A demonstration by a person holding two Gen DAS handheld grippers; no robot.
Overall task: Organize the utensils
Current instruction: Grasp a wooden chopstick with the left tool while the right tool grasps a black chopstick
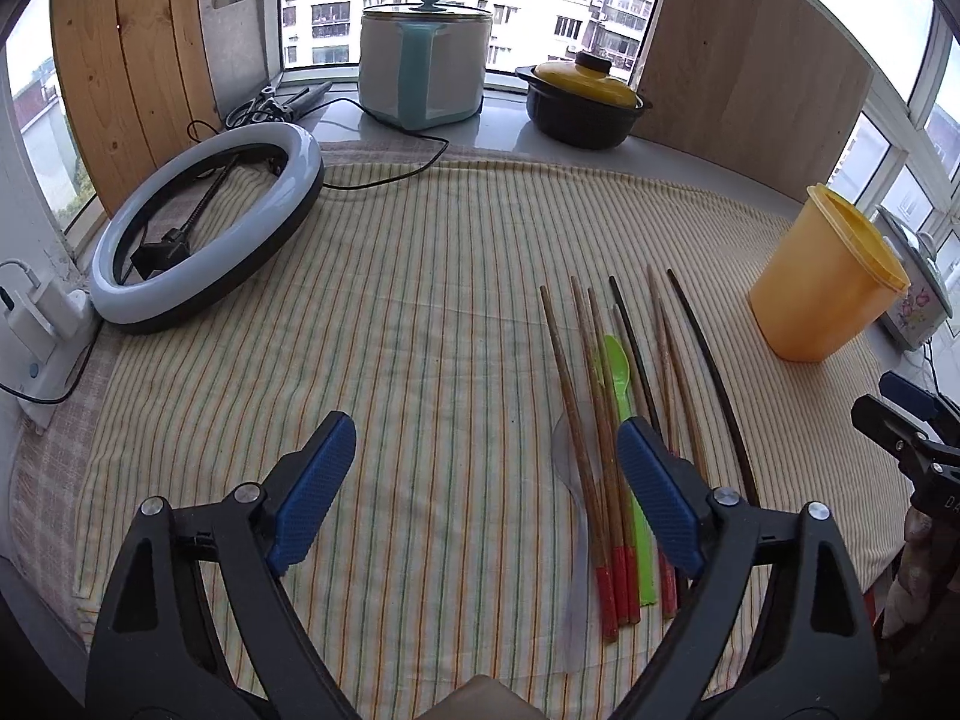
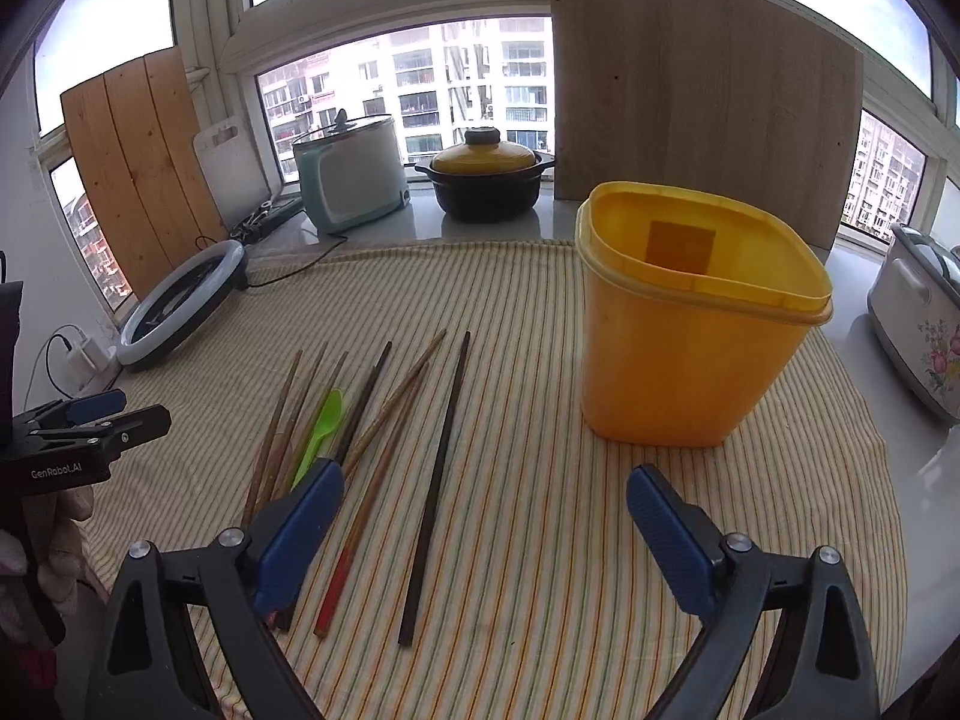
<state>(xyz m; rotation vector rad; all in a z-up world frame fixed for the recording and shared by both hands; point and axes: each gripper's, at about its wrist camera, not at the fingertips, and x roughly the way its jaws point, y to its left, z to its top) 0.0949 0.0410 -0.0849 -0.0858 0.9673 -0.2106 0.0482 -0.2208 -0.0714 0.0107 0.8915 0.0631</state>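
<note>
On the striped yellow tablecloth (image 2: 528, 324), a loose row of wooden chopsticks, some red-tipped (image 1: 585, 414), is lying side by side with a lime-green plastic spoon (image 1: 621, 384) tucked in among them and one long dark chopstick (image 2: 438, 480) sitting off at the edge. What looks like a clear plastic spoon is lying under them, hard to make out. Standing well apart from the pile is the tall yellow plastic container (image 2: 690, 324), open-topped and looking empty.

Both claws are hanging wide apart with nothing between the blue pads. The left gripper (image 1: 480, 495) is hovering over bare cloth, with its right pad (image 1: 654, 492) overlapping the chopstick row in view. The right gripper (image 2: 483, 534) is hanging between the pile and the container, the dark chopstick lying between its jaws.

My guess is the first pick is just starting. I'd go for that lone dark stick: straddle it crosswise near the middle so it isn't tipping, then close gently. Grabbing the bunched ones risks dragging neighbours and rucking the cloth. A ring light (image 1: 204, 228) and pots are sitting further back.
</note>
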